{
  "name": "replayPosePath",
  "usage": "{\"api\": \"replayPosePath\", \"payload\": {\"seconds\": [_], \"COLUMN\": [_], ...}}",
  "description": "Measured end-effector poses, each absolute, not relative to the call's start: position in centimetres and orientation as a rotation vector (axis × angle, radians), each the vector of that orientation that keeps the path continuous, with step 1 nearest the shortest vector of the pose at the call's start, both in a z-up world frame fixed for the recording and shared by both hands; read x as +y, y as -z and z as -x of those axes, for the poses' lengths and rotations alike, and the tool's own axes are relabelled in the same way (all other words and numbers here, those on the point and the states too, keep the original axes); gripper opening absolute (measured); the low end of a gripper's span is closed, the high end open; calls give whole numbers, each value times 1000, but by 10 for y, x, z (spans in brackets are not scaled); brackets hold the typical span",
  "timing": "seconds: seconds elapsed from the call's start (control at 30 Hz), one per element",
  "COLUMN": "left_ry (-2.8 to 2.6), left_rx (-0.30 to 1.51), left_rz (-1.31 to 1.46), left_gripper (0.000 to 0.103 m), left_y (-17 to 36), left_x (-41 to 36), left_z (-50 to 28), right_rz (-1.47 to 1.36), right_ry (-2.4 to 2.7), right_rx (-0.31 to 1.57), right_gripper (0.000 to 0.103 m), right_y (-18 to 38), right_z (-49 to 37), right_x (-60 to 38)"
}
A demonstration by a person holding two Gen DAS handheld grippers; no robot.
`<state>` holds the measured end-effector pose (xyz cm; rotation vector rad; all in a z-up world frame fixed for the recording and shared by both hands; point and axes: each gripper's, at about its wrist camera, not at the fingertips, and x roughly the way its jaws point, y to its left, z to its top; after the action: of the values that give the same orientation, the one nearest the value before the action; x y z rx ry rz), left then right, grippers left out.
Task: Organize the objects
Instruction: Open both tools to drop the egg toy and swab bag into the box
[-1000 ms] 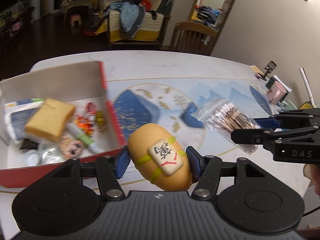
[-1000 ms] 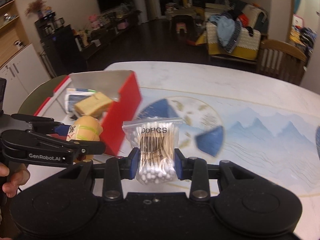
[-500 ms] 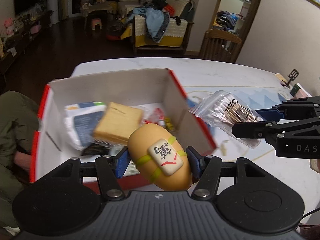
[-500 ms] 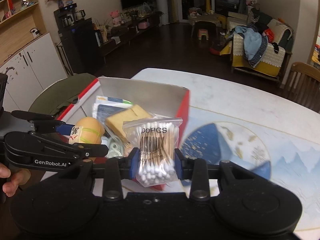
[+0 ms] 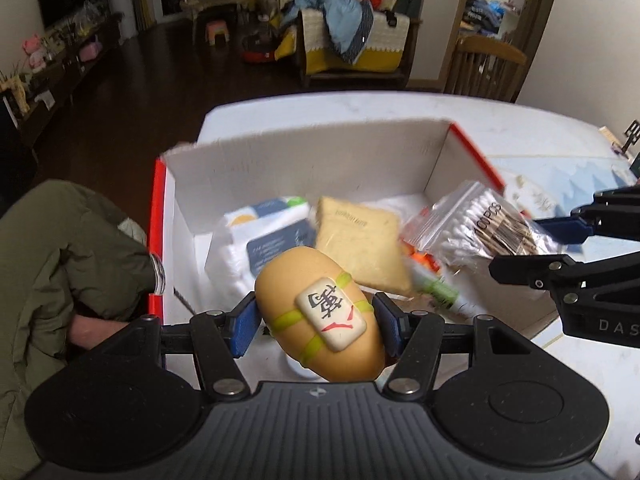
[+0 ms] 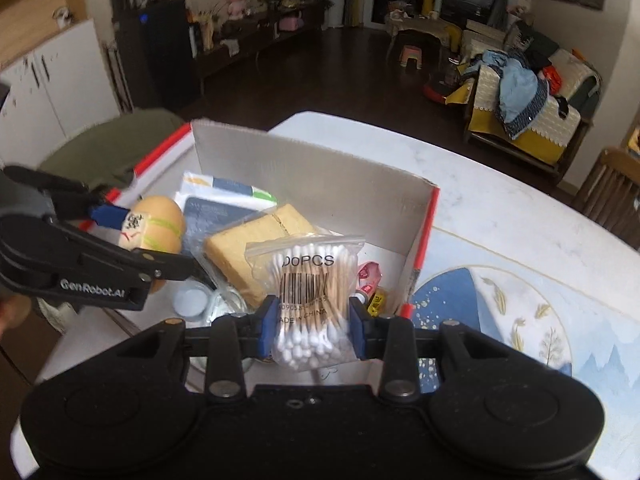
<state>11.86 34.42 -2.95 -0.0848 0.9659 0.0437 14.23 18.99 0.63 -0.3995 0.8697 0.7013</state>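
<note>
My left gripper (image 5: pixel 316 326) is shut on a tan egg-shaped toy (image 5: pixel 320 312) with a mahjong tile strapped on by green bands; it hangs over the near part of the red-and-white box (image 5: pixel 280 152). My right gripper (image 6: pixel 313 326) is shut on a clear bag of cotton swabs (image 6: pixel 310 288), held above the box's right side. In the right wrist view the toy (image 6: pixel 154 226) and the left gripper (image 6: pixel 132 240) show at the left; the bag (image 5: pixel 480 226) shows at the right of the left wrist view. The box (image 6: pixel 312 176) holds a tan sponge-like block (image 5: pixel 360 240), tissue packs (image 5: pixel 260 232) and small items.
The box stands at the left end of a white table with a blue patterned mat (image 6: pixel 520 312). A chair draped in an olive jacket (image 5: pixel 60 248) stands left of the box. A wooden chair (image 5: pixel 484 68) is beyond the table's far side.
Both grippers have swept left from over the mat to above the box, each still holding its object. The box now fills the middle of both views.
</note>
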Motion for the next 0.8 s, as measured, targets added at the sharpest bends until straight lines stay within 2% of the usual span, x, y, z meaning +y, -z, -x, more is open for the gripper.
{"api": "replayPosePath", "payload": {"seconds": [0.47,0.63,0.8], "left_ry": [-16,-13,-10], "left_rx": [1097,1109,1088], "left_rz": [56,78,105], "left_gripper": [60,60,61], "left_y": [64,68,65], "left_x": [351,353,352], "left_z": [-135,-136,-131], "right_rz": [465,438,413], "right_ry": [-696,-709,-731], "right_rx": [914,906,883], "right_gripper": [39,48,53], "right_y": [18,16,8], "right_z": [-148,-148,-145], "right_x": [203,197,187]}}
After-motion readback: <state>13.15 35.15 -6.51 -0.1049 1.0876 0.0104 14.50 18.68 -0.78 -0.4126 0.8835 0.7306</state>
